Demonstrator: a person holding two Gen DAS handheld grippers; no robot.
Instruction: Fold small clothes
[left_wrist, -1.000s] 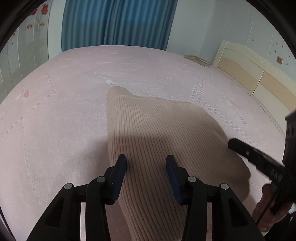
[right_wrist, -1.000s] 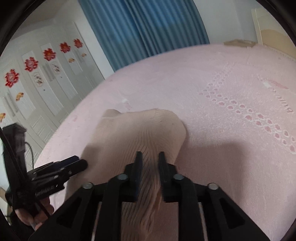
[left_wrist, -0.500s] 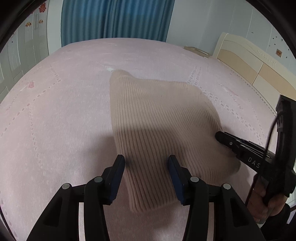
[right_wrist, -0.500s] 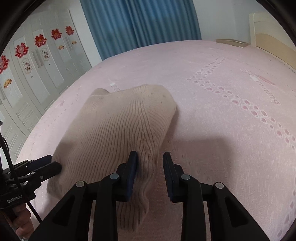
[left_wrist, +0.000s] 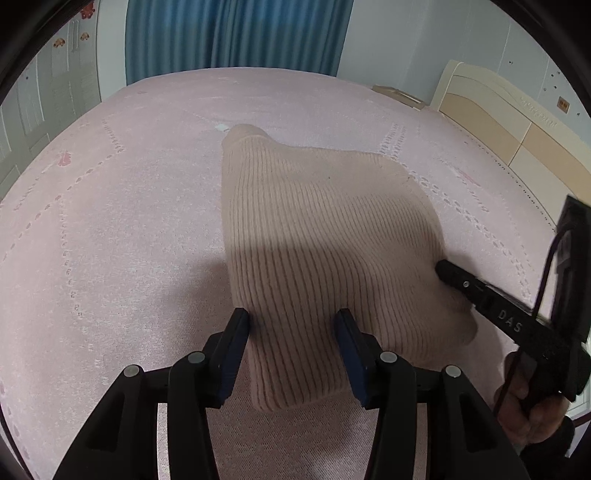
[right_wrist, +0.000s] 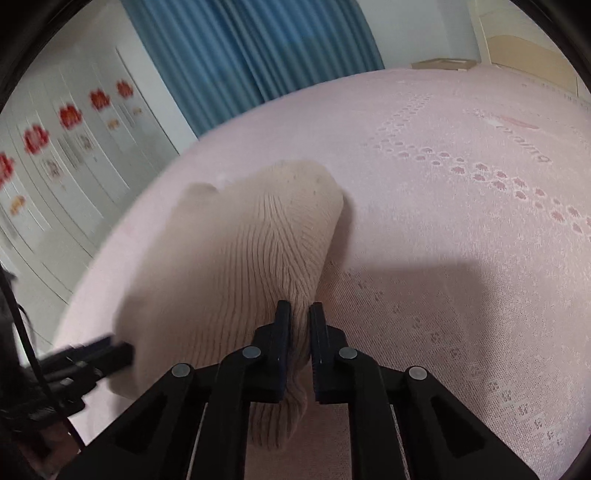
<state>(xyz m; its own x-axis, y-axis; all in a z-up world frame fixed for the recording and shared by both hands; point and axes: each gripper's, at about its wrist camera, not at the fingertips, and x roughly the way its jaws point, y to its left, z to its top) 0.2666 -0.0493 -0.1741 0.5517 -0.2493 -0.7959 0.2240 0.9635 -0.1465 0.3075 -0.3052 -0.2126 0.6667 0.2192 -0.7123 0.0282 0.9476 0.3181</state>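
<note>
Fingers of right gripper (right_wrist: 299, 314) pinch beige knit garment (left_wrist: 325, 236); left gripper (left_wrist: 291, 325) fingers straddle it, apart.

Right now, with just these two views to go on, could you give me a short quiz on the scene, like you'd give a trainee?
1. True or false: the beige knit lies on a blue bedspread.
2. What do the jaws of the right gripper pinch? A) the curtain B) the beige knit C) nothing
3. Which gripper's jaws stand apart, with the knit lying between them unpressed?

Key
1. False: the bedspread is pink.
2. B: its jaws have just been closing, and a bunched edge of the knit is between them.
3. The left gripper.
</note>
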